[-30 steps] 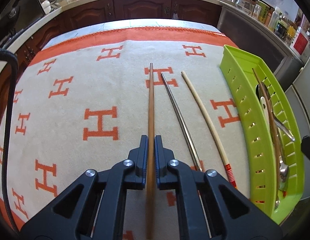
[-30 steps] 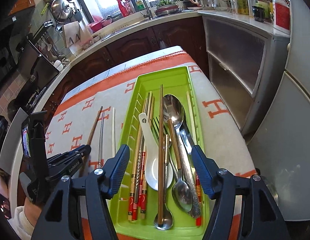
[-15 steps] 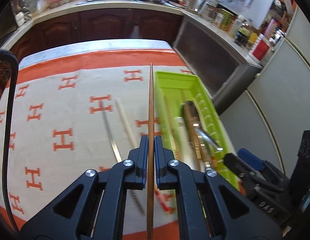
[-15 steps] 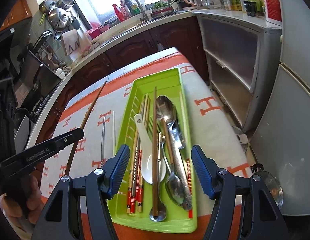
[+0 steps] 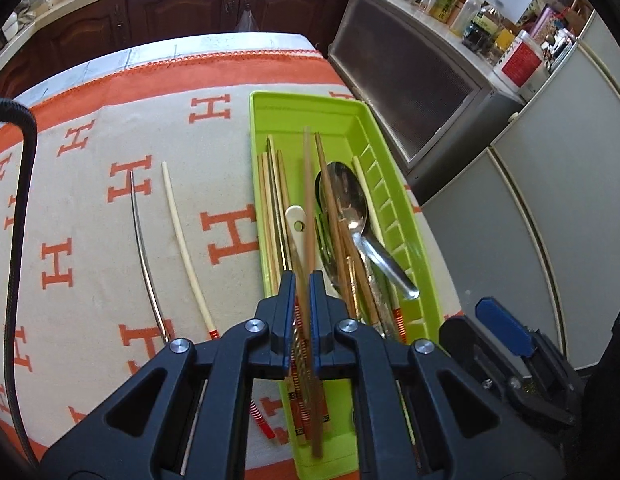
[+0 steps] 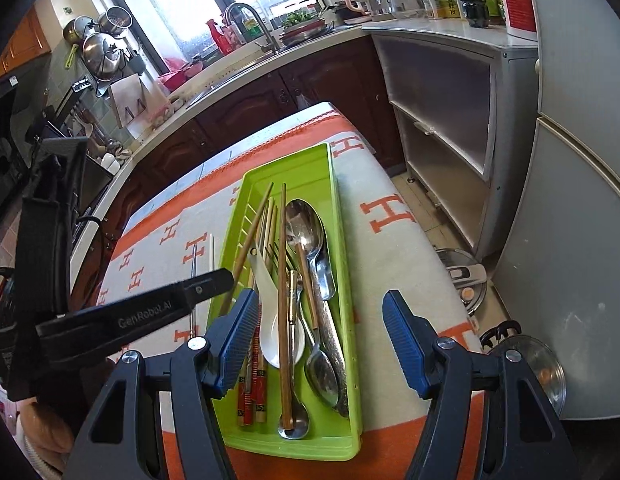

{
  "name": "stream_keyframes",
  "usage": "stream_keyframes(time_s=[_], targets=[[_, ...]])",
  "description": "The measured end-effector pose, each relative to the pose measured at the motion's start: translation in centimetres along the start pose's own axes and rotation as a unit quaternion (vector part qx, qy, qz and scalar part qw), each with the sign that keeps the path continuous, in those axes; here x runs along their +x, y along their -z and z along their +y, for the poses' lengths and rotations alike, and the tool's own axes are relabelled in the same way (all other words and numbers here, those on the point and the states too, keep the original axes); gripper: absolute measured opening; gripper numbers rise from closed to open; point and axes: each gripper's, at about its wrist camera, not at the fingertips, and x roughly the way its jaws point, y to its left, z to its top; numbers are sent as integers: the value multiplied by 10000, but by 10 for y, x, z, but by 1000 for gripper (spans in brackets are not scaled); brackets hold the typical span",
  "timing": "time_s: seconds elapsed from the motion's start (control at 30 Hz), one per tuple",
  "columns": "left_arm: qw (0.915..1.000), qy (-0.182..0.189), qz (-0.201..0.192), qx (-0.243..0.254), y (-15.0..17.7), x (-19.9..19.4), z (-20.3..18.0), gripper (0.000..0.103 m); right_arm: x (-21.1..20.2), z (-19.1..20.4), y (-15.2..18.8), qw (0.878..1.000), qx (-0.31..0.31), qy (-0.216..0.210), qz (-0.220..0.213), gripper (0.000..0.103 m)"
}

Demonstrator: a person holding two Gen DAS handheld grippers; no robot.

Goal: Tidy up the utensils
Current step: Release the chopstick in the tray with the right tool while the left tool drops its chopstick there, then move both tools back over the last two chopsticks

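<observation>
Left fingers [image 5: 289,308] clamp a brown chopstick [image 5: 308,200], long axis running along the green tray [image 5: 341,104], tip pointing to its far end, above the utensils. Right gripper [image 6: 319,336] gapes empty over the tray's near end. Two chopsticks [image 5: 182,240] lie on the bench cloth.
</observation>
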Motion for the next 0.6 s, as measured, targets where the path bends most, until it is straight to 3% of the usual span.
stream_keyframes(time_s=[0.17, 0.27, 0.6], targets=[[9999, 22, 6, 112, 6, -4, 5, 5, 3, 4, 2, 10000, -36, -11, 41, 66], [9998, -150, -13, 110, 9, -11, 12, 10, 7, 7, 3, 9999, -57, -22, 87, 66], [9993, -296, -39, -214, 19, -24, 48, 14, 16, 25, 8, 9996, -228, -60, 165, 66]])
